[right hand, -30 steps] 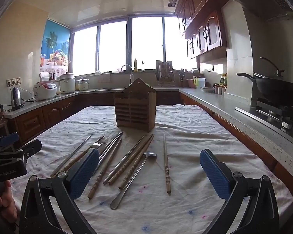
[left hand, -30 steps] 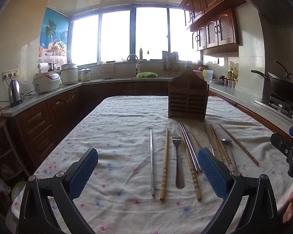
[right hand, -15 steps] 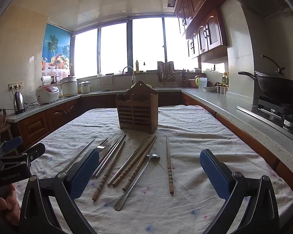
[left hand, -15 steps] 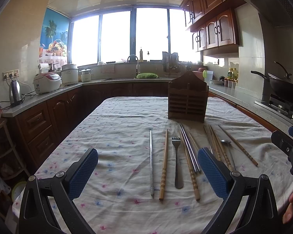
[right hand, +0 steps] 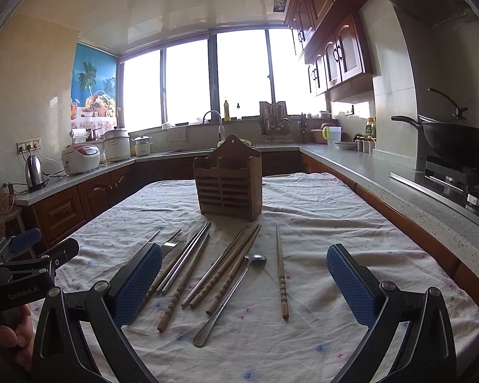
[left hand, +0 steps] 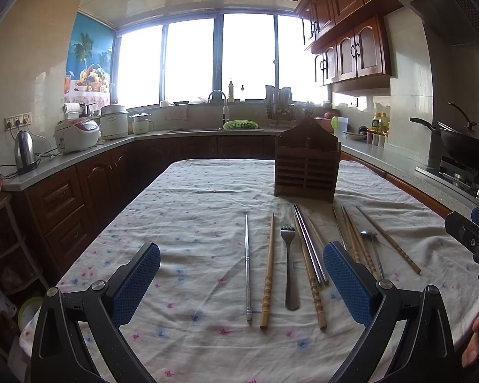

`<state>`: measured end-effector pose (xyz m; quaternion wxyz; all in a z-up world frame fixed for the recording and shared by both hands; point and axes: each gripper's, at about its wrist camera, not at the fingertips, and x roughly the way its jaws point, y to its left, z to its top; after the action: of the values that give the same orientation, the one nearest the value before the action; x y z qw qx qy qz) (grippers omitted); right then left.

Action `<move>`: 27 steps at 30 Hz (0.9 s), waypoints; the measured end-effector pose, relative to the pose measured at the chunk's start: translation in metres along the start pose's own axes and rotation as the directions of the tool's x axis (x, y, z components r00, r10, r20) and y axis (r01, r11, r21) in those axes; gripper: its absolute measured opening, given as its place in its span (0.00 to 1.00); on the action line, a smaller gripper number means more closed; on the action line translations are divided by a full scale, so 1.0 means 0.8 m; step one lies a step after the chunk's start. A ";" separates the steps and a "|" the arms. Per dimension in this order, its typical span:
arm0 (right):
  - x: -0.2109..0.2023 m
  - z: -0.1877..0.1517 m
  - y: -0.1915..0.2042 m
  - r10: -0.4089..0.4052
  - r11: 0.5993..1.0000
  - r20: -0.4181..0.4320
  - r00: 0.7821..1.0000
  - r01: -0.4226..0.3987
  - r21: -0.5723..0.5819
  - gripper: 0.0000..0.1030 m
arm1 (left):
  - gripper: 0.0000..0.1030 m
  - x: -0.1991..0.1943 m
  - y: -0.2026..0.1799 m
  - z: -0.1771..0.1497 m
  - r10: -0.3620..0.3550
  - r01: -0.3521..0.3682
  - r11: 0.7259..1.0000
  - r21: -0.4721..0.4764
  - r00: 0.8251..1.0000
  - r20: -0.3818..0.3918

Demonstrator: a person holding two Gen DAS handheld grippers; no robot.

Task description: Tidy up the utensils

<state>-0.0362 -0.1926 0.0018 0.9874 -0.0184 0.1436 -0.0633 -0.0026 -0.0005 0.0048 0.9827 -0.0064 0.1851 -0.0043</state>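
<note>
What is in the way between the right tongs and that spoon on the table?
Nothing visible. The right tongs hang open above the cloth, and the spoon lies flat between them, uncovered. A wooden chopstick lies close along its left side, so it might get nudged. The wooden holder stands further back, with no obstacle before it.

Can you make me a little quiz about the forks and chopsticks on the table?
1. True or false: the fork lies flat on the tablecloth, not in the wooden holder.
2. Which is holding a utensil? A) the left gripper B) the right gripper C) neither
3. Fill in: in the right wrist view, the spoon lies just left of a lone wooden ______.

Key:
1. True; its tines point toward the holder.
2. C; both grippers are open and empty.
3. Chopstick.
</note>
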 end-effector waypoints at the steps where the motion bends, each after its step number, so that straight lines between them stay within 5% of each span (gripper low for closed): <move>1: 0.000 0.000 0.000 0.002 1.000 -0.001 1.000 -0.002 0.003 1.00 | 0.99 0.000 0.000 0.001 0.000 0.000 1.000 0.000 1.000 0.000; 27: 0.000 0.006 0.002 0.027 0.999 0.000 1.000 -0.027 0.026 1.00 | 0.99 0.006 0.003 0.000 -0.003 0.003 1.000 -0.009 1.000 -0.004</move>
<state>-0.0345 -0.1908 0.0061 0.9883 -0.0036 0.1432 -0.0517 0.0018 0.0022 0.0030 0.9823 -0.0112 0.1870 -0.0049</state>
